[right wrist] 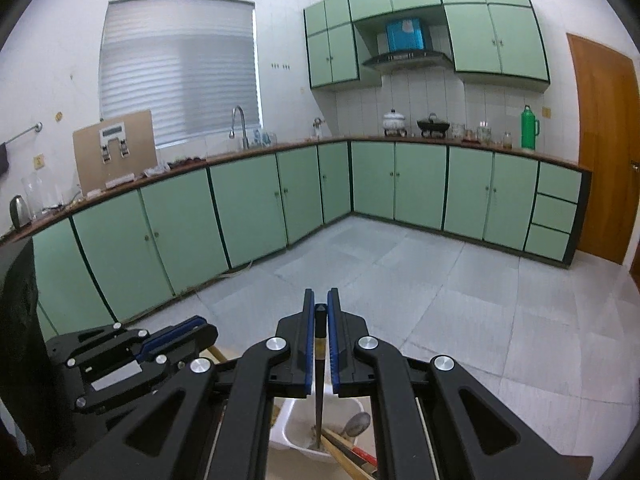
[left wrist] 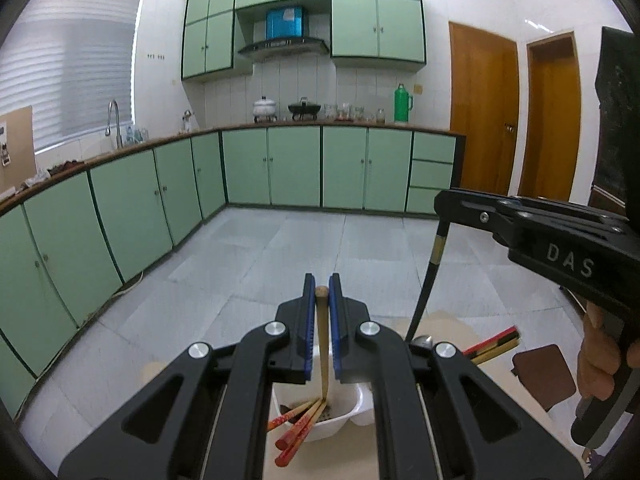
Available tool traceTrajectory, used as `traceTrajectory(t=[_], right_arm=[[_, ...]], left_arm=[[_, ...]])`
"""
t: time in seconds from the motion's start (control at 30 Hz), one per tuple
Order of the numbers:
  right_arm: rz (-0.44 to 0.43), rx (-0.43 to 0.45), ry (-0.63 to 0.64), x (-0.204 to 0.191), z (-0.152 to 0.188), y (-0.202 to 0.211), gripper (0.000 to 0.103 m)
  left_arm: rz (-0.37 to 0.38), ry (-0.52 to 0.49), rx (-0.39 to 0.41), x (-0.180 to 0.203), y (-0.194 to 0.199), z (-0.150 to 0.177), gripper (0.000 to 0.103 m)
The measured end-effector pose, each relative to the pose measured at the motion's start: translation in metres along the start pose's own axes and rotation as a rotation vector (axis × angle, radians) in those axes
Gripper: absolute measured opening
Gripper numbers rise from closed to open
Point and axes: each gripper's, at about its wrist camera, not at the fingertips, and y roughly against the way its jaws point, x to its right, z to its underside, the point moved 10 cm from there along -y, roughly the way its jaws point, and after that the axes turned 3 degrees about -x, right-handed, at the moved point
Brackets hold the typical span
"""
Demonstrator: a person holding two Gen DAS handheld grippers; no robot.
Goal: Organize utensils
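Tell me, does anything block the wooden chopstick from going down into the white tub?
Nothing visible does. The left gripper holds the wooden chopstick upright, and its lower end already reaches into the white tub, beside the red chopsticks.

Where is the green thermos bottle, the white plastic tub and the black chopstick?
Green thermos bottle (right wrist: 529, 130): right wrist view, middle of its body.
White plastic tub (left wrist: 340, 420): left wrist view, its front wall.
Black chopstick (right wrist: 319, 392): right wrist view, its shaft below the right gripper (right wrist: 319, 308), which is shut on it.

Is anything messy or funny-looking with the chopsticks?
Yes. The red-tipped chopsticks lie tilted in the white container, ends poking over its rim. More chopsticks lie loose outside it, beside the right gripper.
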Motion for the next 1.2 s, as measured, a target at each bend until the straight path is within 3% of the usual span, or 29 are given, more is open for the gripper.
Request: traceTrajectory(t=[0.1,0.17,0.2,0.3,0.37,0.53,0.7,0.83,1.03,1.2], right_arm=[[0.003,-0.041,0.006,0.001,0.013,-0.01,0.008],[0.011,-0.055,0.008,0.003,0.02,-0.012,0.015],[0.019,-0.06,0.0,0.006,0.023,-0.011,0.024],[0.033,-0.057,-0.02,0.013,0.026,-0.007,0.032],[0.047,-0.055,-0.03,0.018,0.027,-0.004,0.042],[0.067,-0.027,-0.057,0.028,0.027,0.017,0.063],[0.081,0.001,-0.071,0.035,0.032,0.045,0.073],[0.088,0.011,-0.087,0.036,0.043,0.064,0.087],[0.075,0.008,-0.115,0.03,0.067,0.091,0.096],[0.043,0.007,-0.128,0.018,0.085,0.114,0.097]], left_arm=[[-0.004,0.004,-0.027,-0.005,-0.009,0.008,0.007],[-0.007,0.006,-0.035,-0.009,-0.011,0.011,0.008],[-0.009,0.006,-0.038,-0.011,-0.012,0.012,0.008],[-0.01,0.01,-0.044,-0.012,-0.011,0.013,0.017],[-0.011,0.006,-0.036,-0.012,-0.004,0.015,0.028],[-0.025,0.003,-0.011,-0.013,0.015,0.013,0.043],[-0.037,0.026,0.014,-0.013,0.042,0.02,0.06],[-0.042,0.031,0.032,-0.01,0.066,0.028,0.071],[-0.027,0.046,0.034,0.0,0.1,0.045,0.082],[-0.021,0.066,0.025,0.007,0.122,0.06,0.09]])
